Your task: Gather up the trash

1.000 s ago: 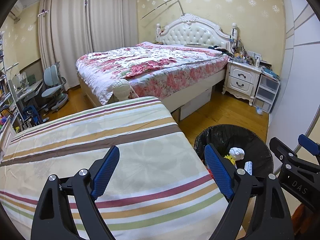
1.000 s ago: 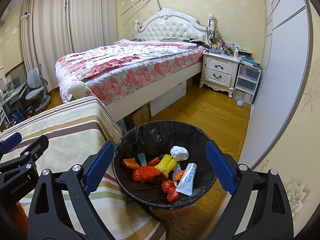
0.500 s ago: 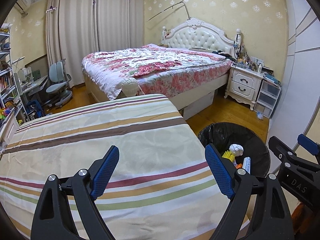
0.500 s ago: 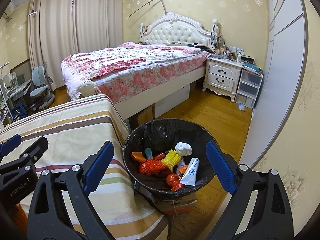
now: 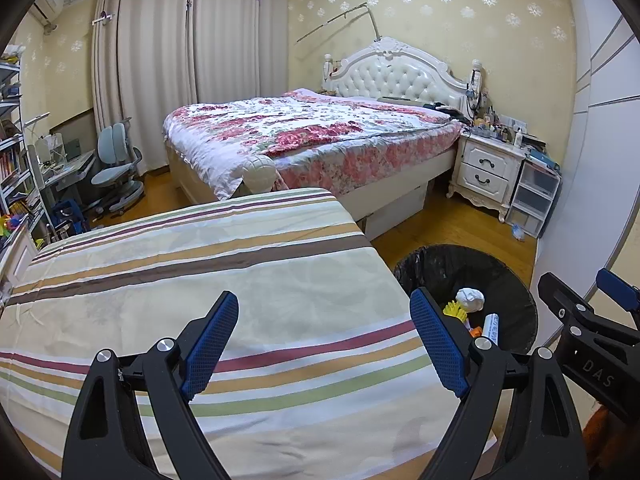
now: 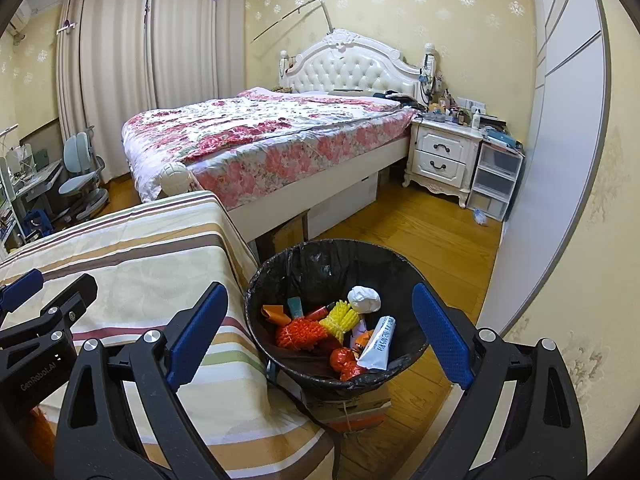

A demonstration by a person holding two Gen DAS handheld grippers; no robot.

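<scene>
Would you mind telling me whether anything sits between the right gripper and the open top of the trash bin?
Nothing visible does. The right gripper hangs open and empty above the trash bin, whose mouth is uncovered, showing the white tube and orange netting inside. The striped table lies to its left, beside the bin.

The left gripper (image 5: 324,322) and right gripper (image 6: 320,318) look alike: black plastic frames with triangular cut-outs, silver round screws, and blue textured pads (image 5: 210,342) on the fingers. One body carries pale lettering "DAS", the other "GenRobot.AI".
</scene>
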